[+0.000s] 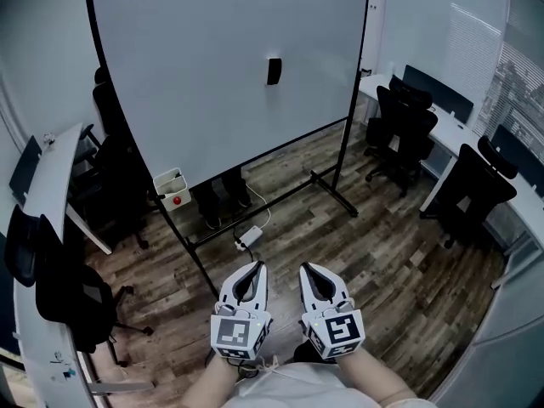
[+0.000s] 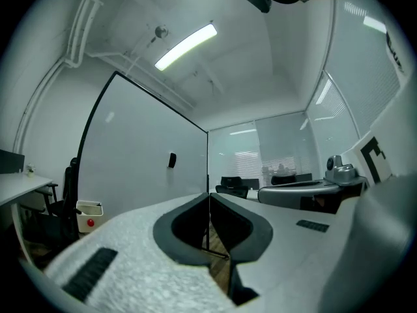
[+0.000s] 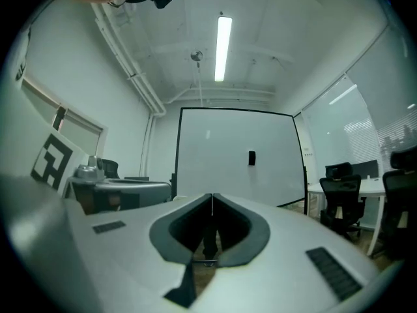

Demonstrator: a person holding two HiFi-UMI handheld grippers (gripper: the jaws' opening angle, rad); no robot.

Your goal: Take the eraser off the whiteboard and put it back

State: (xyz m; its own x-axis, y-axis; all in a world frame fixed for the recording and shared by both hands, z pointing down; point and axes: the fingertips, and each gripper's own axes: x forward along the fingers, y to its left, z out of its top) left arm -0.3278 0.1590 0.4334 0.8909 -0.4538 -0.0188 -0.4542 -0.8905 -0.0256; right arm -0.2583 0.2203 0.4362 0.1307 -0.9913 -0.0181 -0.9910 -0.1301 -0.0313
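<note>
We hold left gripper [image 1: 258,266] and right gripper [image 1: 305,268] shut, empty, well short of the large white whiteboard [image 1: 195,83]. Its small black rectangular eraser [image 1: 274,71] clings upright mid-board — dead ahead, squarer to our right gripper.

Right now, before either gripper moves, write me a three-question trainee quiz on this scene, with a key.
1. True or false: the eraser is on the whiteboard.
2. Pick one. The left gripper and right gripper are: A) both shut and empty; B) both wide open; C) one shut on the eraser.
3. Fill in: in the head view, the white box with a red object in it sits by the whiteboard's lower ____ corner.

Key: 1 true; 2 A; 3 left.
</note>
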